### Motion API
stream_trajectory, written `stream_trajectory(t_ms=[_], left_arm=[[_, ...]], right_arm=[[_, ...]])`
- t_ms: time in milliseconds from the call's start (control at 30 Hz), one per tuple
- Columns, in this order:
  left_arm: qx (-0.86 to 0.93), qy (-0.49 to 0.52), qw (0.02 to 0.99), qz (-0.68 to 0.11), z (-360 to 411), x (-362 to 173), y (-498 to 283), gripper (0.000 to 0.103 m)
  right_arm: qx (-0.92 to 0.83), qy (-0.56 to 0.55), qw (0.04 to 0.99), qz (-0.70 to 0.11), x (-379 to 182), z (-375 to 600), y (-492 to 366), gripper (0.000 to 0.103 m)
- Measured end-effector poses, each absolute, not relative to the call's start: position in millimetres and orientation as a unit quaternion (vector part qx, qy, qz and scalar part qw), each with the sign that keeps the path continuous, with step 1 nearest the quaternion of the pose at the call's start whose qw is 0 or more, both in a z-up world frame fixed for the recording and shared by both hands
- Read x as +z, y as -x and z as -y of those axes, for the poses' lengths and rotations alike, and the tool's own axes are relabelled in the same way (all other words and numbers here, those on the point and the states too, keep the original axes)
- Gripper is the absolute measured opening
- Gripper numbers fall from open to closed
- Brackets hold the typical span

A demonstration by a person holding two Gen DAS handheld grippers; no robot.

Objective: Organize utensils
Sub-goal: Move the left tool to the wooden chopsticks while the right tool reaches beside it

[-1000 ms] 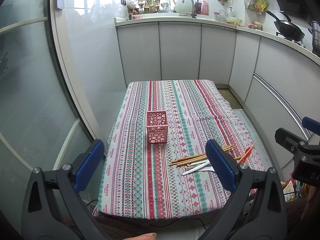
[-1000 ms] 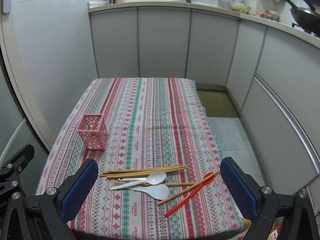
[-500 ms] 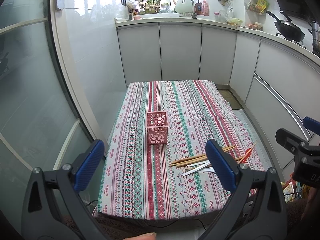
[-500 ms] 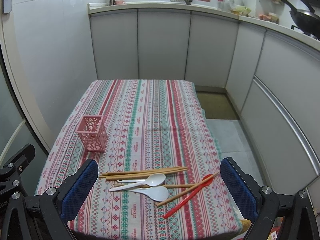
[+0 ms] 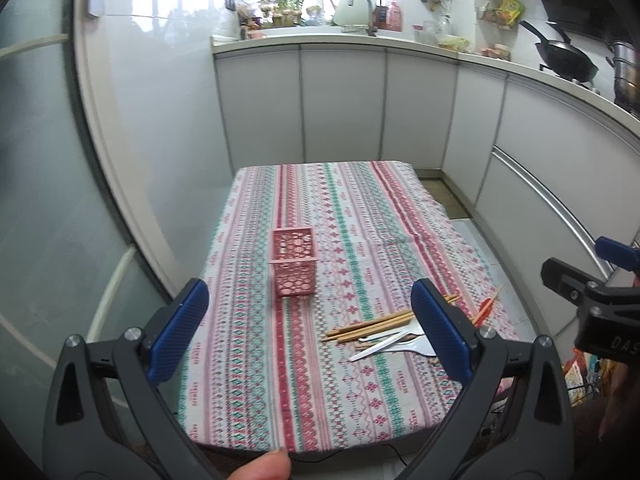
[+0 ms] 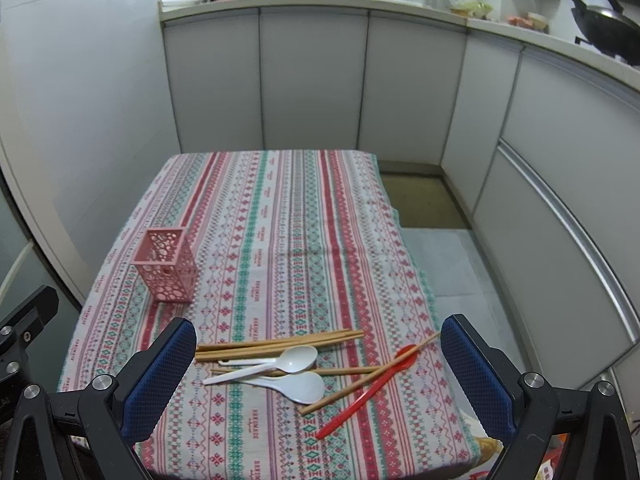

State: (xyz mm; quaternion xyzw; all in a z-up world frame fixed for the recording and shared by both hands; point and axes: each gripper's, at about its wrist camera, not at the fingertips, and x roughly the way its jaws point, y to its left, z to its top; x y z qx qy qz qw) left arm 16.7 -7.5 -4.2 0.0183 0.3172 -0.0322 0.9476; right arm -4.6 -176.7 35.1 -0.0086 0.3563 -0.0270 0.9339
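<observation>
Utensils (image 6: 280,364): wooden chopsticks, glossy plastic spoons beside perforated square holder (image 6: 166,266).

Worktop (image 6: 280,240) middle and far edge lie bare; pink holder (image 6: 166,266) blocks the left edge, utensil pile (image 6: 296,364) the near edge.

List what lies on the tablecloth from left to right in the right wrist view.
pink holder → wooden chopsticks → white spoons → red spoon
</observation>
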Motion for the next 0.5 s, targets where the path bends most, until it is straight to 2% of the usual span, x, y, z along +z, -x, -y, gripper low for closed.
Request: stream_trajectory(t_ms=[267, 500], left_arm=[[-0.102, -0.026, 0.931, -0.35, 26.9, -26.0, -48.6, 0.101], [-0.176, -0.042, 0.875, -0.449, 54.1, -60.0, -95.6, 0.101]], right_arm=[[-0.055, -0.018, 0.923, -0.381, 17.8, 210.4, -21.4, 0.101], [-0.076, -0.05, 0.893, -0.44, -15.0, 241.1, -65.6, 0.101]])
